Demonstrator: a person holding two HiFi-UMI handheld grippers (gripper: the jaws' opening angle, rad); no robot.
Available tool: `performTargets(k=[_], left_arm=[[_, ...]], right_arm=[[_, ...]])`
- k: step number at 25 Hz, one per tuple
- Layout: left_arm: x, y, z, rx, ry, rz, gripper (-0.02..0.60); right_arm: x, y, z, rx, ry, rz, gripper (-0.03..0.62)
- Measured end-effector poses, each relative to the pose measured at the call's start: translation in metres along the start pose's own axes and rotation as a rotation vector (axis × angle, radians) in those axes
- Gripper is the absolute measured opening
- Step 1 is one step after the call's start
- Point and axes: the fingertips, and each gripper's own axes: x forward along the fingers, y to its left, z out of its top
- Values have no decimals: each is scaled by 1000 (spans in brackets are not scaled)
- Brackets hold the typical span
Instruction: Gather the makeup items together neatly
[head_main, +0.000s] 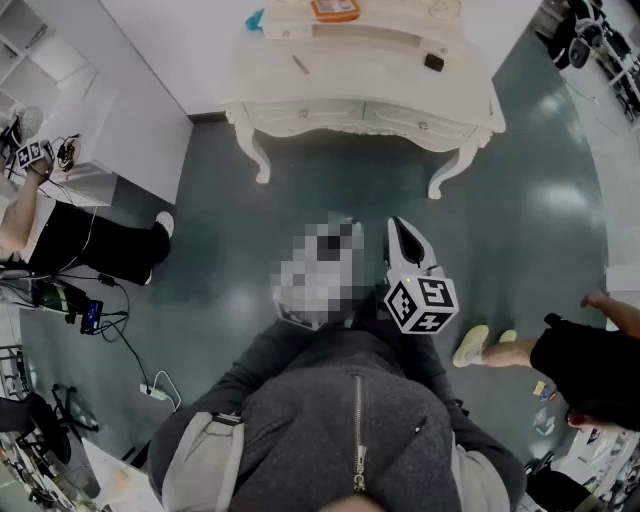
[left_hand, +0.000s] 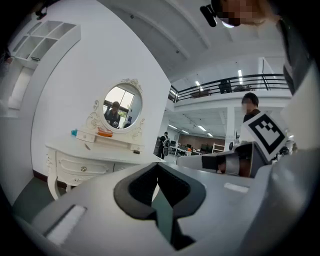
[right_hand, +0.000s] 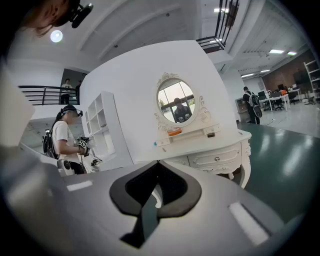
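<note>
Standing on the dark green floor (head_main: 350, 190), I record the white worktop (head_main: 380, 60) at the far side, well apart from both grippers. It has curved legs and two drawers. An oval mirror (right_hand: 177, 102) rises at its back, above a small raised shelf. A white shelf unit (right_hand: 102, 130) stands to its left against the wall.

Left gripper (left_hand: 158, 165): jaws pressed together, nothing between them, held nearly level and aimed toward the worktop. Right gripper (right_hand: 158, 163): jaws likewise pressed together and empty, tilted slightly down, its marker cube (head_main: 421, 303) showing near my chest.

Makeup items, all lying on the worktop and spread apart:
- an orange item (head_main: 334, 8) at the far edge by the mirror;
- a blue item (head_main: 256, 19) at the far left;
- a small dark item (head_main: 434, 61) toward the right;
- a thin stick (head_main: 300, 64) left of centre.
</note>
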Motion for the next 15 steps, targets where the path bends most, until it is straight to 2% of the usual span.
performTargets(k=[7, 15], left_arm=[[-7, 6, 0, 1, 9, 7, 11], [-16, 10, -3, -11, 15, 8, 11]], right_arm=[[5, 14, -3, -12, 10, 21, 3], [7, 21, -5, 22, 5, 20, 3]])
